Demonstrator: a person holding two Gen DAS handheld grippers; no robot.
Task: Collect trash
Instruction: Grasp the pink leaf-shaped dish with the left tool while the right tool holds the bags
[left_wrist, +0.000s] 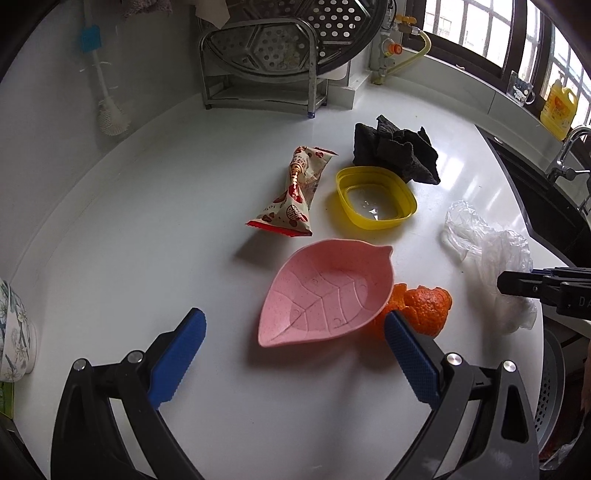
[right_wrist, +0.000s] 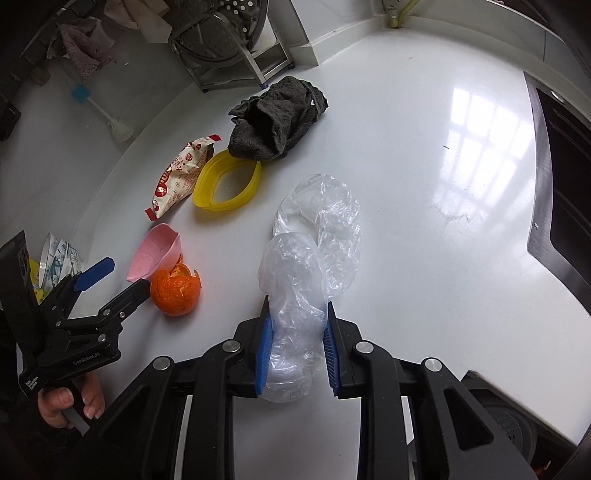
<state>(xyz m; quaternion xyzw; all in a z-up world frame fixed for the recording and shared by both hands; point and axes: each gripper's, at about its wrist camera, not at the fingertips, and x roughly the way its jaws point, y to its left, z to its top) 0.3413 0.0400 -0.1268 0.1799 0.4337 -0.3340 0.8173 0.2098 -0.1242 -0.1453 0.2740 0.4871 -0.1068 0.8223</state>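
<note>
A crumpled clear plastic bag (right_wrist: 314, 243) lies on the white counter (right_wrist: 424, 177); my right gripper (right_wrist: 297, 325) has its blue pads on both sides of the bag's near end, closed onto it. The bag also shows in the left wrist view (left_wrist: 487, 254). My left gripper (left_wrist: 295, 343) is open and empty, just in front of a pink leaf-shaped dish (left_wrist: 325, 291). An orange peel (left_wrist: 424, 310) lies beside its right finger. A red-and-white snack wrapper (left_wrist: 295, 192) lies farther back.
A yellow plastic lid (left_wrist: 376, 199) and a dark grey cloth (left_wrist: 395, 151) sit behind the dish. A metal rack with a steamer tray (left_wrist: 266, 55) stands at the back. A black sink (right_wrist: 561, 173) is on the right. Patterned bowls (left_wrist: 11, 332) stand at the left edge.
</note>
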